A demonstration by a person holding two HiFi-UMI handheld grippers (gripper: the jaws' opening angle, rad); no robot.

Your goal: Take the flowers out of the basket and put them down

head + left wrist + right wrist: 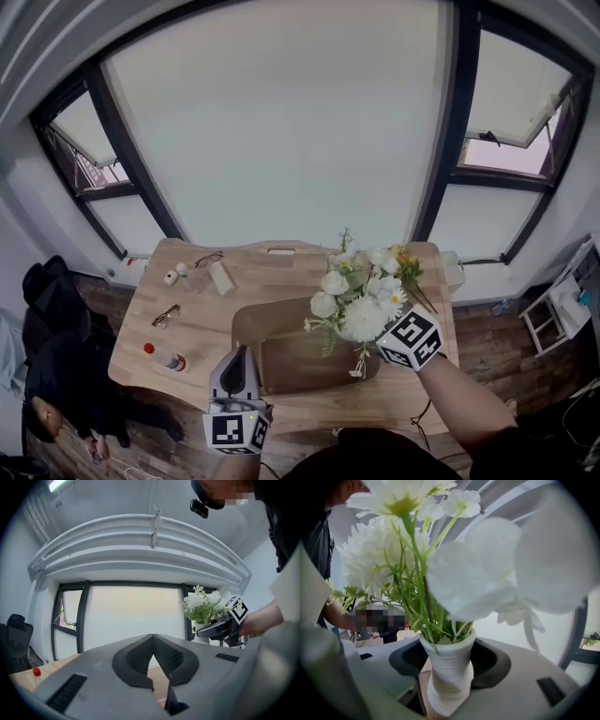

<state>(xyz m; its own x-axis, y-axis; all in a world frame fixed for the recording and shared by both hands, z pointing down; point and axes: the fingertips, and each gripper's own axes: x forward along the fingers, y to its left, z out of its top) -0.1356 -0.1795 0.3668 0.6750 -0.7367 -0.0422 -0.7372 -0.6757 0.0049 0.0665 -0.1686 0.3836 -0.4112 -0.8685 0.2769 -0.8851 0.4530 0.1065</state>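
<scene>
flowers (361,300) in a white vase (449,677) sit clamped in the right hand-held gripper (382,345); left hand-held gripper (239,354) closed, empty

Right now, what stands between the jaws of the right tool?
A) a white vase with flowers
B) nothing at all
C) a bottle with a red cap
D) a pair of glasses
A: the right gripper view shows the right tool closed on the ribbed white vase, with the flowers rising out of its mouth.
</scene>
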